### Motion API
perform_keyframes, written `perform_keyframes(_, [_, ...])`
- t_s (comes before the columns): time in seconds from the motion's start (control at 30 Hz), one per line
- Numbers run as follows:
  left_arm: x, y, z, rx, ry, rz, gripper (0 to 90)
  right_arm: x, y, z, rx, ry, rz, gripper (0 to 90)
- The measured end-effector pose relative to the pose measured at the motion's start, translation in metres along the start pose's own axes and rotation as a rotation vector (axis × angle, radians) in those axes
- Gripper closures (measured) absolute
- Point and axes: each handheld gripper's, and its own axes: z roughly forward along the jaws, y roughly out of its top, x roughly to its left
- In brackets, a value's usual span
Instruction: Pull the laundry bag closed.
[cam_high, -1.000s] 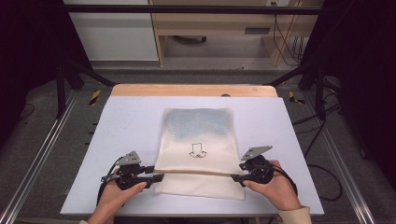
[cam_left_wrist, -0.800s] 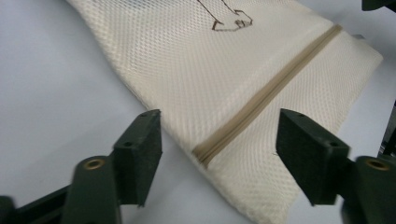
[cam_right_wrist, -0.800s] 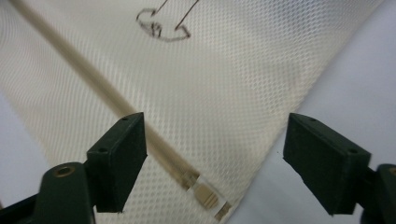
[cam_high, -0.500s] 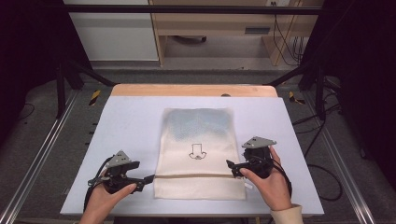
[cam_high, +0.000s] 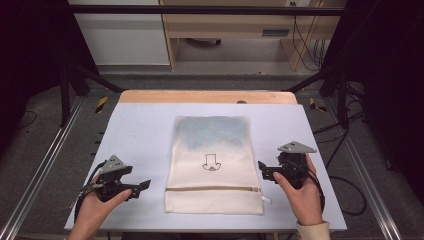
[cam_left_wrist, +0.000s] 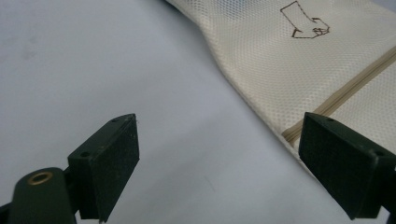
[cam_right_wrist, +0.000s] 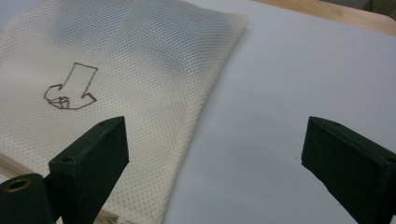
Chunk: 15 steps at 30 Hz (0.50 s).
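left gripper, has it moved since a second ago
Yes. The left gripper has drawn back leftward off the mesh bag, and now sits apart from its left edge, jaws open.

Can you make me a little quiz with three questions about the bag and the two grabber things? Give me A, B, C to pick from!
1. Where does the mesh bag lie on the table?
A. between the two grippers
B. left of both grippers
C. hanging off the far edge

2. What colour is the drawn arrow on the bag?
A. bright green
B. dark brown
C. yellow

3. How are the jaws of the left gripper and right gripper?
A. both shut on the bag
B. one shut, one open
C. both open, holding nothing

Answers:
1. A, the bag lies flat in the middle with a gripper at each side.
2. B, the outline is dark brown on cream mesh.
3. C, each gripper view shows its jaws wide apart over bare table and bag edge.
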Motion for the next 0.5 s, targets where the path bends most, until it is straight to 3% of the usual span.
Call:
perform_keyframes(0.17, [0.011, -0.002, -0.004, 0.032, 0.037, 0.005, 12.2, -0.016, -0.005, -0.003, 0.013, -0.032, 0.043, 8.7])
perform_keyframes(0.5, [0.028, -0.008, -0.009, 0.046, 0.086, -0.017, 12.2, -0.036, -0.014, -0.004, 0.049, -0.072, 0.116, 8.5])
